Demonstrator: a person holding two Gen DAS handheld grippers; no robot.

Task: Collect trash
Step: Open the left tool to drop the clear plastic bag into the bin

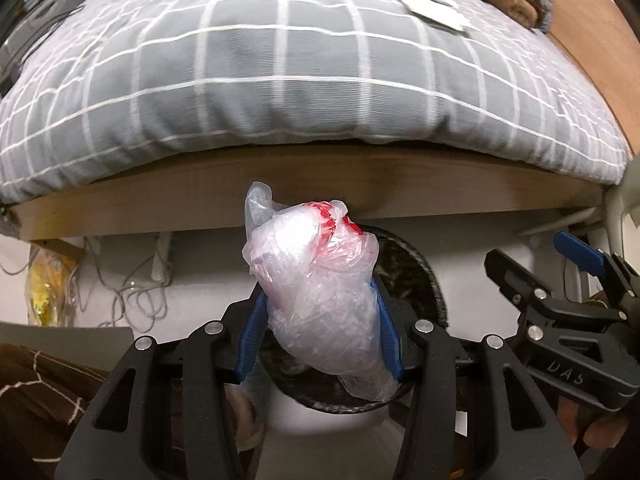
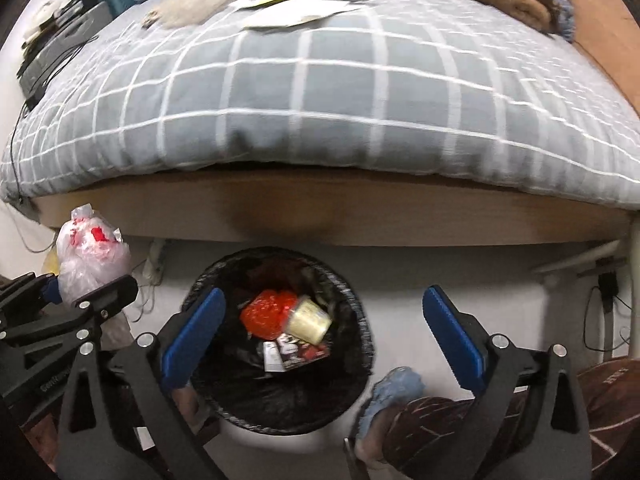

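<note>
At the far left of the right wrist view, a crumpled clear plastic bag with red print (image 2: 90, 258) is seen clamped between the blue pads of the left gripper (image 2: 86, 292). In the left wrist view the same bag (image 1: 320, 300) is gripped at both sides by the pads, the jaws being clenched on it. Its long axis runs from the lower right, where a loose end hangs below the pads, up to the upper left, where a twisted tip points toward the wooden bed frame (image 1: 304, 196). The bag is held above the near rim of the round bin lined with a black bag (image 1: 416, 276).

Further right, the bin (image 2: 360, 344) is viewed from above between the blue fingers (image 2: 196, 328) of the right gripper (image 2: 320, 320), whose jaws are spread wide with nothing held. Inside the bin lie a red crumpled wrapper (image 2: 266, 312), a pale yellowish cup (image 2: 310, 320) and printed packets (image 2: 296, 350). The grey quilt with white checks (image 2: 320, 92) is spread across the bed above.
</note>
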